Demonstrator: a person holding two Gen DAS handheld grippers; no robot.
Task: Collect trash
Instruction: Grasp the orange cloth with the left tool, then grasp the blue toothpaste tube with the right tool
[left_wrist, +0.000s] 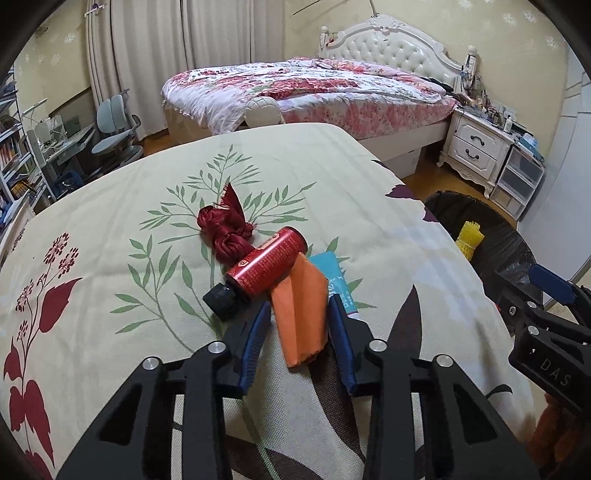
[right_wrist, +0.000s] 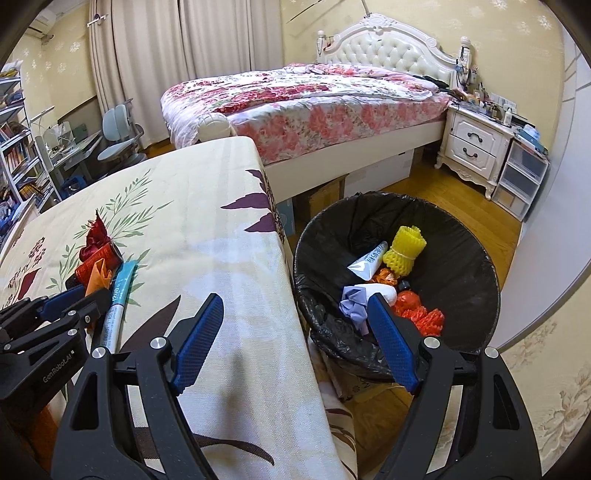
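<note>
the left hand-held gripper (left_wrist: 299, 317) sat at the lower middle of the left wrist view, its jaws part open on either side of an orange wrapper (left_wrist: 301, 317); whether the blue pads actually pressed it could not be told. the wrapper lay on the cloth-covered worktop (left_wrist: 110, 229), its upper end tucked under a red can (left_wrist: 266, 260) with a black cap (left_wrist: 221, 300). a teal tube (left_wrist: 338, 282) lay just right of the wrapper, and a crumpled dark red wrapper (left_wrist: 225, 229) lay above the can, touching it.

the right hand-held gripper (right_wrist: 295, 332) stood wide open and held nothing, at the lower middle of the right wrist view, one finger over the worktop's edge and the other over the rim of the trash bin (right_wrist: 476, 280). the bin, lined with a black bag, stood on the wooden floor just right of the worktop. inside it lay a yellow foam net (right_wrist: 404, 251), a white tube (right_wrist: 367, 260), a lilac glove (right_wrist: 354, 301) and red-orange netting (right_wrist: 421, 310).

a bed (right_wrist: 314, 99) with a flowered quilt filled the upper middle, a white nightstand (right_wrist: 474, 146) at its right.
</note>
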